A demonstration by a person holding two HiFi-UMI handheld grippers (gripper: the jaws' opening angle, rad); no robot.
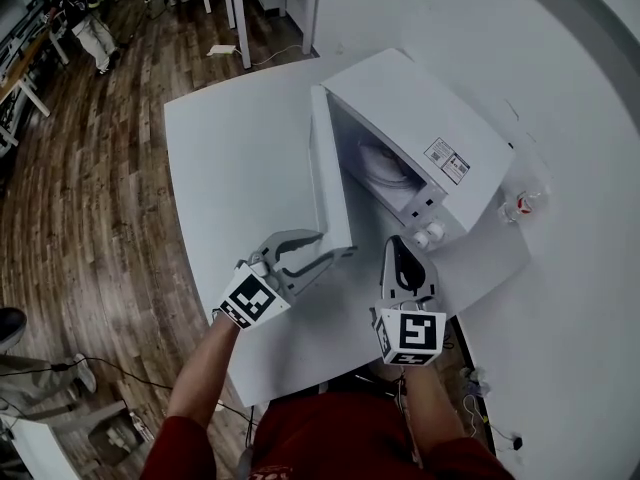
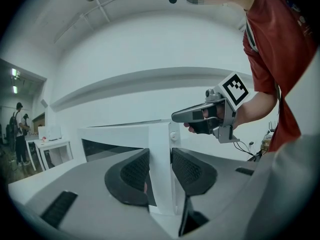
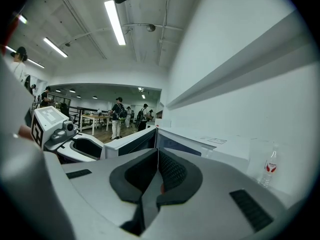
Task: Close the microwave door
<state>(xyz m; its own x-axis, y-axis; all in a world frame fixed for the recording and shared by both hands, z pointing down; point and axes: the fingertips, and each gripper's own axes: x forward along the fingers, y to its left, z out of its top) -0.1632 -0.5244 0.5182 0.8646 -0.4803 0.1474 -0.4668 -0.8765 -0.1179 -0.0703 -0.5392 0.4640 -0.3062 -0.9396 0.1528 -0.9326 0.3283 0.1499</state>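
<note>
The microwave (image 1: 430,118) sits on the right part of the table (image 1: 230,168). Its door (image 1: 330,173) juts toward lower centre, its end between the left gripper (image 1: 335,245) jaws. The right gripper (image 1: 400,243) lies just right of that. A bottle (image 1: 522,205) stands right of the microwave.

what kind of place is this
Likely a lab or workshop hall, not a kitchen: microwave on a plain white table, people at worktables behind, strip lights on an open ceiling.

Microwave door (image 1: 333,183) smooth white; table (image 1: 230,168) matt white; floor (image 1: 90,178) wood planks; fingers (image 2: 134,171) matt black, textured.
</note>
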